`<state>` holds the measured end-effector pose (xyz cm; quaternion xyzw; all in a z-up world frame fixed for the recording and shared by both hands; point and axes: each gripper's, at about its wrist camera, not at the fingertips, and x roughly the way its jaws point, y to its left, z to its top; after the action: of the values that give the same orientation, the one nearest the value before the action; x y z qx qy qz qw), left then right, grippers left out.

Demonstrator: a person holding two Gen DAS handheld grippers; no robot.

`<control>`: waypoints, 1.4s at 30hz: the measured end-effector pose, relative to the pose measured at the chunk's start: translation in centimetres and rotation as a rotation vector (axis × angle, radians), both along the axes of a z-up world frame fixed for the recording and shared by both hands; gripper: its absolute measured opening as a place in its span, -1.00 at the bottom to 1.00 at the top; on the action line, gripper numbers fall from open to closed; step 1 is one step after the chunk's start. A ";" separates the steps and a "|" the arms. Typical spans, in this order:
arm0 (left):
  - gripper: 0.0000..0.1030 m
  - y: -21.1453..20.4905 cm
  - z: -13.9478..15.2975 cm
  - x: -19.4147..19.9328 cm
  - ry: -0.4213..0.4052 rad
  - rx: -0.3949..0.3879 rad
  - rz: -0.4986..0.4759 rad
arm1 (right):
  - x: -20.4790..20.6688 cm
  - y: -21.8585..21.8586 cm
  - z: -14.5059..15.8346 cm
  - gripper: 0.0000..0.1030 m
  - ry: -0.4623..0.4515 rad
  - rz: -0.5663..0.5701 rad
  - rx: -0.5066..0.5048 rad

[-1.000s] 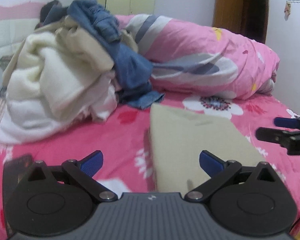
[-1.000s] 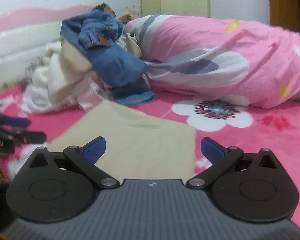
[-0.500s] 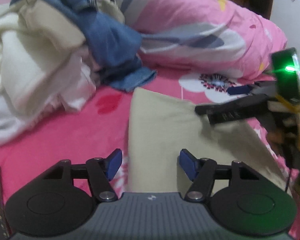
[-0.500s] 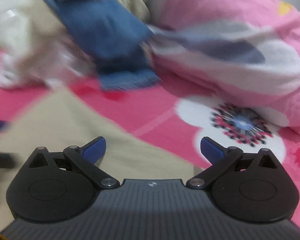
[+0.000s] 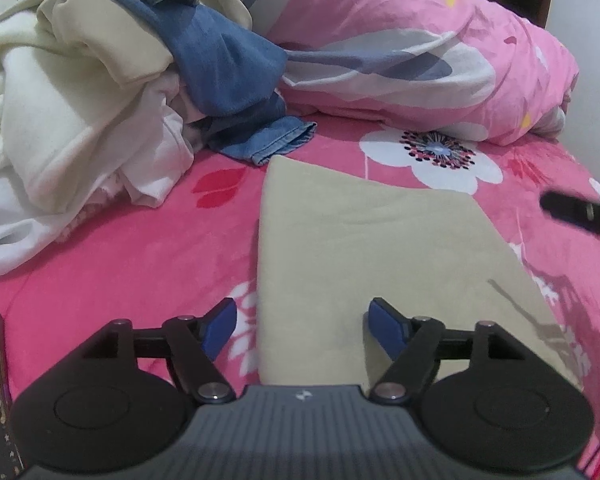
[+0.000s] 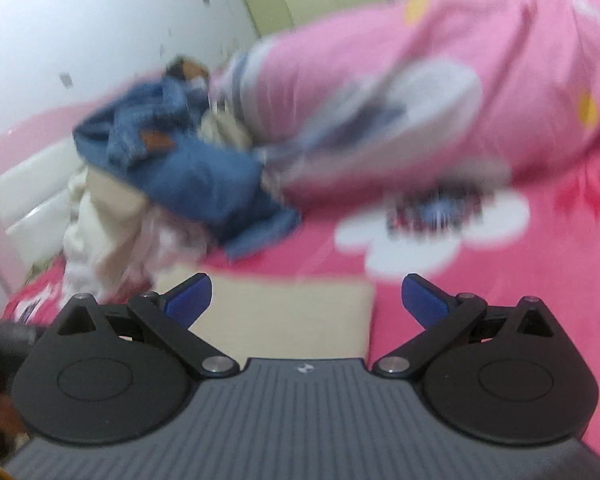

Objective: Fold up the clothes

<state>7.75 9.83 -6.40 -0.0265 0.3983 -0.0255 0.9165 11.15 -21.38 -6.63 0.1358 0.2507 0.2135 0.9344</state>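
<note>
A folded beige cloth (image 5: pixel 364 248) is lying flat on the pink flowered bedspread (image 5: pixel 140 248), its near end reaching under the left gripper (image 5: pixel 302 326). That gripper's blue-padded fingers (image 5: pixel 220 322) are standing moderately apart, with nothing between them but the cloth's left edge and bare cloth below; whether the pads are touching the fabric cannot be told. The left pad is sitting over the bedspread just beside the cloth's edge, and the right pad is sitting over the cloth itself.

In the right wrist view, which is blurred, the right gripper (image 6: pixel 306 298) is pointing across the cloth's (image 6: pixel 288 316) far end. Its fingers (image 6: pixel 190 300) are standing wide apart and holding nothing; the left pad is over the cloth and the right pad is over the bedspread (image 6: pixel 520 272), just past the cloth's right edge.

At the right edge of the left view, a dark fingertip of the right gripper (image 5: pixel 576 216) is showing above the bedspread, apart from the cloth.

Beyond the cloth, jeans (image 5: pixel 228 76) are draped over a heap of cream and white clothes (image 5: pixel 60 120), one cuff lying just beside the cloth's far corner. A rolled pink duvet (image 5: pixel 420 52) is lying behind.
</note>
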 end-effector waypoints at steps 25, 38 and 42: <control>0.76 -1.0 0.0 0.0 0.036 0.066 0.004 | 1.3 -0.3 -4.7 0.98 0.313 0.014 0.078; 0.77 -1.2 0.1 0.2 0.044 0.069 0.000 | 1.3 -1.0 -4.9 0.98 0.312 0.012 0.134; 0.77 -1.3 0.0 0.2 0.047 0.070 -0.002 | 1.2 -1.0 -5.0 0.98 0.306 0.014 0.135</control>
<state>8.00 8.57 -6.37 0.0055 0.4202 -0.0118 0.9073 12.35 -22.38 -11.63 0.2275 0.3759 0.2135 0.8726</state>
